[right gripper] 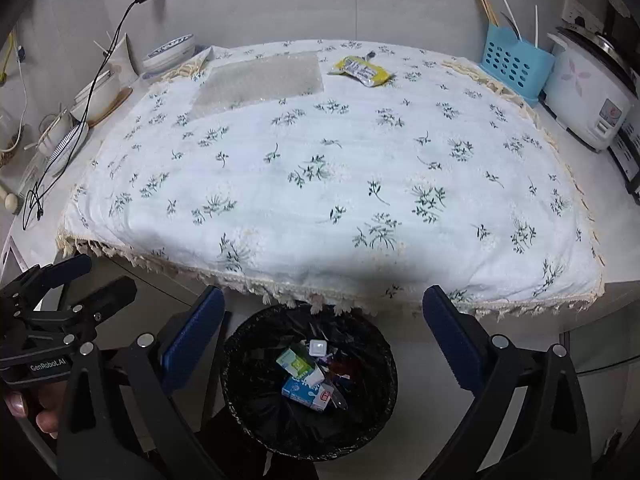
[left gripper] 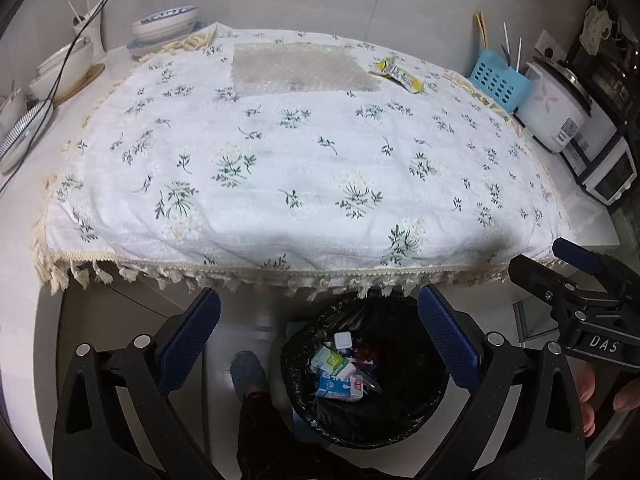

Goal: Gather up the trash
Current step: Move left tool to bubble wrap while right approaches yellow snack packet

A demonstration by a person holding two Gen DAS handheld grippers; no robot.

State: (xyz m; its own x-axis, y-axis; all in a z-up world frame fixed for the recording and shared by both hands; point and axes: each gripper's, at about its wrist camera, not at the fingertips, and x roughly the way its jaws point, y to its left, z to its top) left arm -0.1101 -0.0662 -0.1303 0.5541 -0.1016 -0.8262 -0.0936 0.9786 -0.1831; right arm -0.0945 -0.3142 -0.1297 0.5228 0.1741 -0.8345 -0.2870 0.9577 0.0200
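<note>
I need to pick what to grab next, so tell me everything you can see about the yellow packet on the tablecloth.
The yellow packet is a flat, crinkled pouch that looks like plastic film, yellow with a white printed panel whose text is too small to read. It lies flat near the far edge of the flowered tablecloth, just right of the clear bubble sheet, not touching it. A small dark bit sits at its far end. Neither gripper is near it.

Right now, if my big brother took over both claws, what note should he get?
Left claw: open, holding nothing, above the trash bin.
Right claw: open, holding nothing, also above the bin.
Done: small cartons and wrappers lie inside the bin.
Left: the yellow packet and the bubble-wrap sheet lie at the far side of the flowered tablecloth.
</note>
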